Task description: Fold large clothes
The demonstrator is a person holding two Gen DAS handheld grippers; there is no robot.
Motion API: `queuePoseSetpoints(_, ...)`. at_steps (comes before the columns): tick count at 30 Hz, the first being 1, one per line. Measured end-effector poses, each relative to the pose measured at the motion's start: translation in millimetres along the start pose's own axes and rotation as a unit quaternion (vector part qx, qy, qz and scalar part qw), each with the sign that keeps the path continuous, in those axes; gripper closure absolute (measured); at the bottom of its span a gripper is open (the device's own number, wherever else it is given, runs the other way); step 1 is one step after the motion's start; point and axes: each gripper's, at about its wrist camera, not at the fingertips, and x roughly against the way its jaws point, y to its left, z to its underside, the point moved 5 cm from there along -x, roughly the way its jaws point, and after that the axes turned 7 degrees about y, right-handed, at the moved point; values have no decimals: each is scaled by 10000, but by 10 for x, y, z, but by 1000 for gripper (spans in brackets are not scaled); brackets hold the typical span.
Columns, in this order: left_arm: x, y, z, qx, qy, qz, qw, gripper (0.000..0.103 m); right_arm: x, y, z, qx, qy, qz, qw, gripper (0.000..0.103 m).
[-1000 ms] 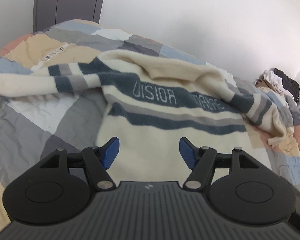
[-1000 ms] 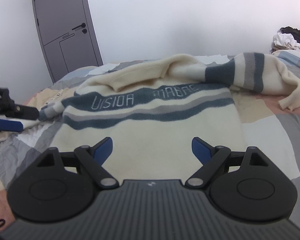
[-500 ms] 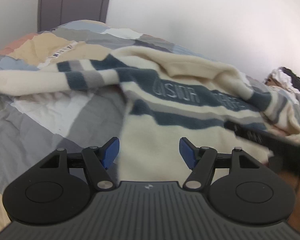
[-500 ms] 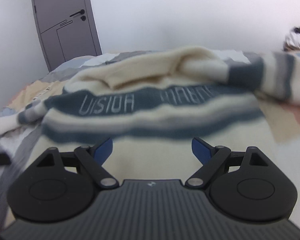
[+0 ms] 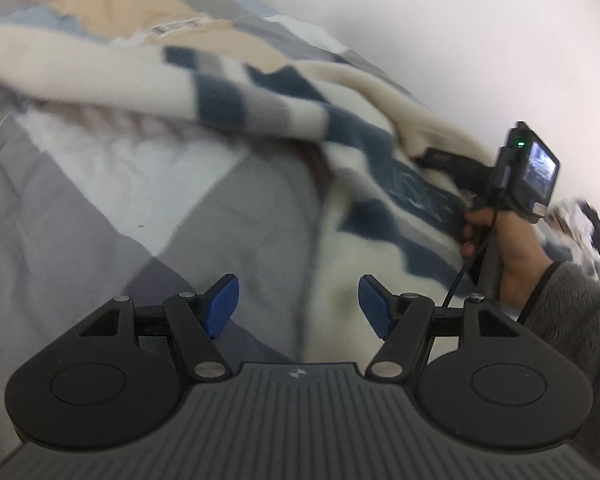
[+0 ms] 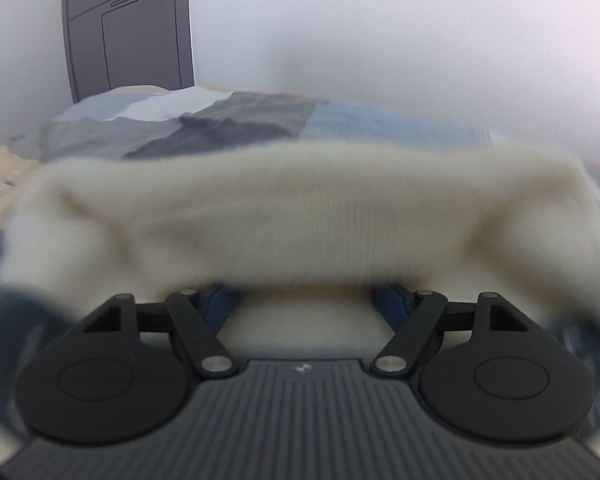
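A cream sweater with dark blue and grey stripes lies spread on the patchwork quilt, one striped sleeve reaching left. My left gripper hovers open over the sweater's left edge, nothing between its blue pads. At the right, a hand in a grey fleece sleeve pushes the other tool into the sweater's upper part. In the right wrist view my right gripper is closing, its tips tucked under a thick cream fold. The pads still stand wide apart.
A grey door and a white wall stand behind the bed. A heap of other clothes lies at the far right. Bare quilt stretches beyond the fold.
The right gripper has run forward over the lettered stripe up to the cream fold, and its jaws have narrowed. The left gripper has sunk and swung left, and the right hand has come into its view.
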Motion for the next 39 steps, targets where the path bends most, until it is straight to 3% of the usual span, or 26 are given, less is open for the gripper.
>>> queuePoseSetpoints(3,-91,112,-84,243,-238,46,9994,32,-243,-100,-293,-237,-257,37,9994,33)
queuePoseSetpoints(7,-131,126,-156,10,-637,84,9979,30,-474,-135,-642,-243,-555,287,9978,33)
queuePoseSetpoints(10,-206,146,-154,178,-676,274,9972,25,-623,-130,-897,-148,-733,387,9964,33)
queuePoseSetpoints(14,-232,86,-167,90,-758,252,9968,24,-876,-160,-953,-151,-371,356,9986,33)
queuePoseSetpoints(18,-195,126,-169,228,-757,372,9962,24,-668,-231,-884,-321,-557,114,9979,33)
queuePoseSetpoints(22,-160,141,-164,240,-754,377,9962,24,-216,-336,-775,-408,-554,-100,9976,33)
queuePoseSetpoints(26,-105,126,-98,203,-687,327,9969,24,473,-337,-554,58,-585,-267,9979,33)
queuePoseSetpoints(30,-11,66,-12,48,-529,-30,9986,24,1307,-408,-237,145,-540,-450,9974,33)
queuePoseSetpoints(35,237,-26,107,-184,-631,-276,9975,24,2328,-462,197,366,-556,-272,9974,33)
queuePoseSetpoints(39,409,-117,276,-269,-424,-395,9980,24,2997,-555,575,-109,-428,-214,9988,32)
